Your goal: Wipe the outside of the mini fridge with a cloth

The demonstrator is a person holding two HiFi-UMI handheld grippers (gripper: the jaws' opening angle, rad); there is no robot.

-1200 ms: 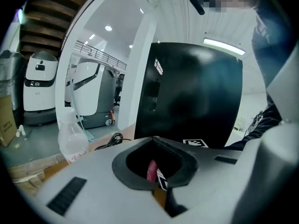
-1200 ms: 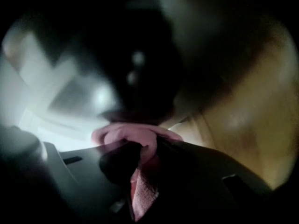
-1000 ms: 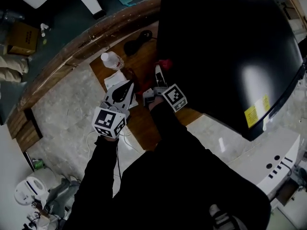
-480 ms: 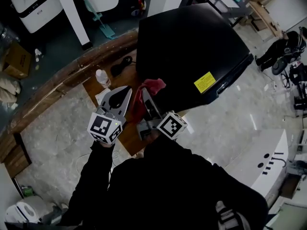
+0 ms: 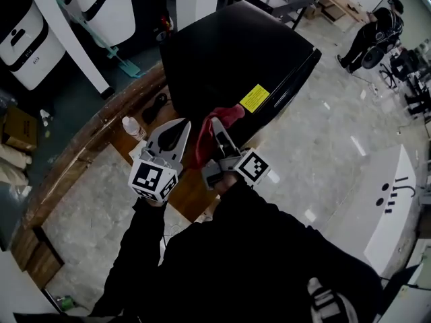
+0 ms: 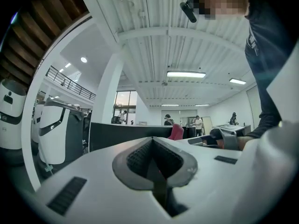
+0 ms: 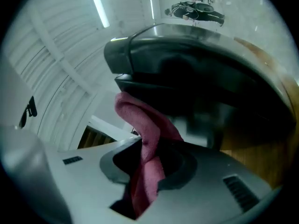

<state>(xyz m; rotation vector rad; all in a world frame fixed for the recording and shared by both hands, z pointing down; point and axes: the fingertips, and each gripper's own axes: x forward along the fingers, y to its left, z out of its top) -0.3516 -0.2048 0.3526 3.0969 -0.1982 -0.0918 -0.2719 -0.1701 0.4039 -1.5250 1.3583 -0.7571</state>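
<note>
While the left gripper [image 5: 180,128] is hanging with jaws closed on nothing, the right gripper [image 5: 217,128] is pinching the red cloth [image 7: 145,127] beside the mini fridge [image 5: 229,52], probably needing to press it against the black side next.

Your cloth [image 5: 229,115] is deep pink-red. The mini fridge [image 5: 229,52] is glossy black with a yellow label [image 5: 254,98]. The left gripper [image 5: 183,124] and right gripper [image 5: 217,122] are pale grey, and their cubes carry black-and-white square markers. The counter [image 5: 187,186] is brown wood.
</note>
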